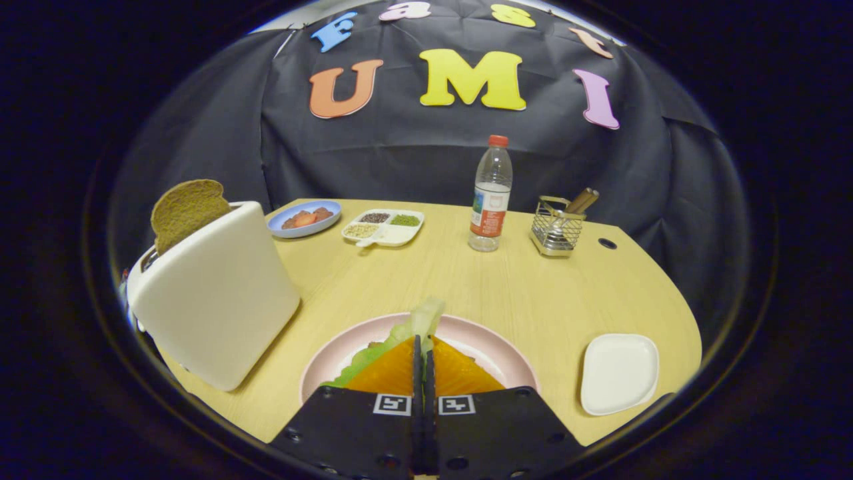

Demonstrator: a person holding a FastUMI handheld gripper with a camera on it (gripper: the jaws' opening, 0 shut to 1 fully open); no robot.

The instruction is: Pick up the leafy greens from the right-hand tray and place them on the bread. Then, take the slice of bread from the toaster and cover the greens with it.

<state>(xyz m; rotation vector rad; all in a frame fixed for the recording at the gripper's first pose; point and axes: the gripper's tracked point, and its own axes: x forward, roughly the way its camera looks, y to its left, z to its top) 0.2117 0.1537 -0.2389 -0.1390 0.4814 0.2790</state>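
My gripper [422, 341] hangs over the pink plate [496, 341], its fingers pressed together on the leafy greens [426, 317]. A pale green leaf sticks out past the fingertips and more leaf spreads to the left under the fingers. The bread on the plate is hidden beneath the fingers and the greens. To the left stands a white toaster [216, 300] with a brown slice of bread [185, 210] sticking up out of its slot. The small white tray [618, 373] on the right of the plate is bare.
At the back of the wooden table [466, 280] are a blue dish of red food [304, 218], a white divided tray of grains [383, 227], a water bottle [490, 197] and a wire caddy with utensils [558, 227].
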